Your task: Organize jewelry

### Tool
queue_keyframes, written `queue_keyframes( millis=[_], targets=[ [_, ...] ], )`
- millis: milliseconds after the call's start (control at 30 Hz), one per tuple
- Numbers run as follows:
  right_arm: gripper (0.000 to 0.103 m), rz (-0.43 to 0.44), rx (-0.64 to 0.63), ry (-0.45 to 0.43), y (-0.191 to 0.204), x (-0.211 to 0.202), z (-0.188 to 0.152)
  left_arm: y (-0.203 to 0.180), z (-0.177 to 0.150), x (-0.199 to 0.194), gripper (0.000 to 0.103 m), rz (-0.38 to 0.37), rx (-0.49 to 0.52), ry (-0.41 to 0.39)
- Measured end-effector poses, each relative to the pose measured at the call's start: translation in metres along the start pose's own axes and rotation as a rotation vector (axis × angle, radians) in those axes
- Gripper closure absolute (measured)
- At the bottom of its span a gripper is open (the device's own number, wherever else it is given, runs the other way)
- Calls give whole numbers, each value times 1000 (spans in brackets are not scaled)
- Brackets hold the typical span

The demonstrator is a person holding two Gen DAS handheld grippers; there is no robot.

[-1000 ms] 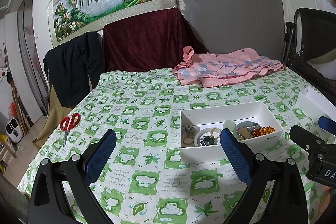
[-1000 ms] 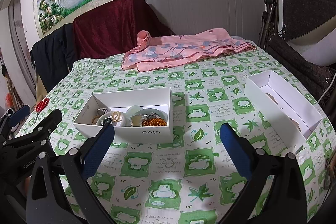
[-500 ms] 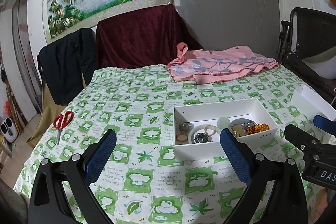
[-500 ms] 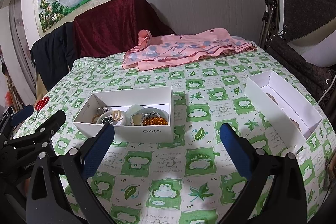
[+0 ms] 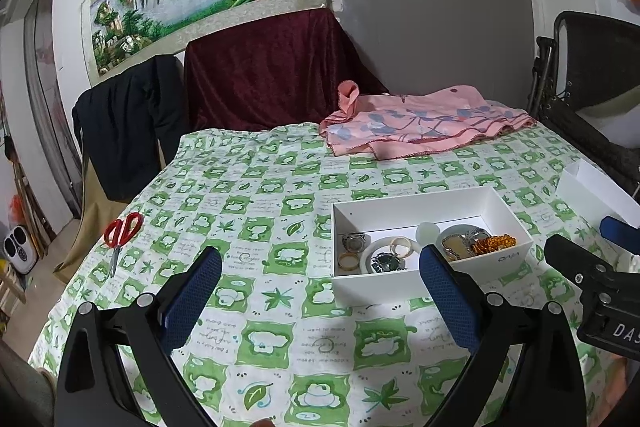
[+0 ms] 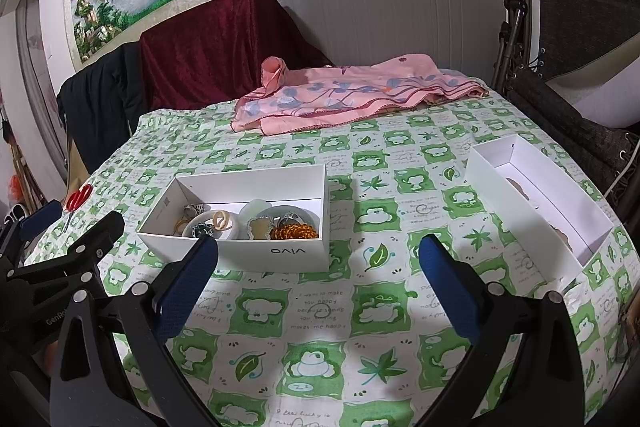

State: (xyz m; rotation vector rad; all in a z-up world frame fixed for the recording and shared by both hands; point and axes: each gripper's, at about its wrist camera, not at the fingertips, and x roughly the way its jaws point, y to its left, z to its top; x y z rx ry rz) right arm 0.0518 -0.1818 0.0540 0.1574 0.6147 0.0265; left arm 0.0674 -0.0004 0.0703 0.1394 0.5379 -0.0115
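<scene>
Here we hold both grippers wide apart and empty above the frog-print tablecloth (image 6: 320,311): the left gripper (image 5: 320,291) hovers just short of the near wall of the white vivo box (image 5: 408,285), and the right gripper (image 6: 318,277) hangs between that box and a second white box (image 6: 536,201) off to our right. All the jewelry we can make out sits heaped in the vivo box: an amber bead bracelet (image 6: 294,231), a pale jade bangle (image 5: 374,255), cream rings (image 6: 222,220), a gold band (image 5: 348,259) and a dark-stoned piece (image 5: 386,261). The second box shows only brownish marks on its floor; we cannot tell whether those are pieces. So the scene fits either sorting about to move items across or everything already gathered into one box. If a piece is to be lifted, we judge it needs a steep descent inside the walls and a narrow pinch on one item only. Red scissors (image 5: 122,231) lie well apart at the left
</scene>
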Motion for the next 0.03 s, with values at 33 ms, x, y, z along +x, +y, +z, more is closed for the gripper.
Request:
queue_keyframes(
  millis=[33],
  targets=[
    [7, 0, 0, 0, 0, 0, 0, 0, 0, 0, 6, 1, -1, 1]
  ],
)
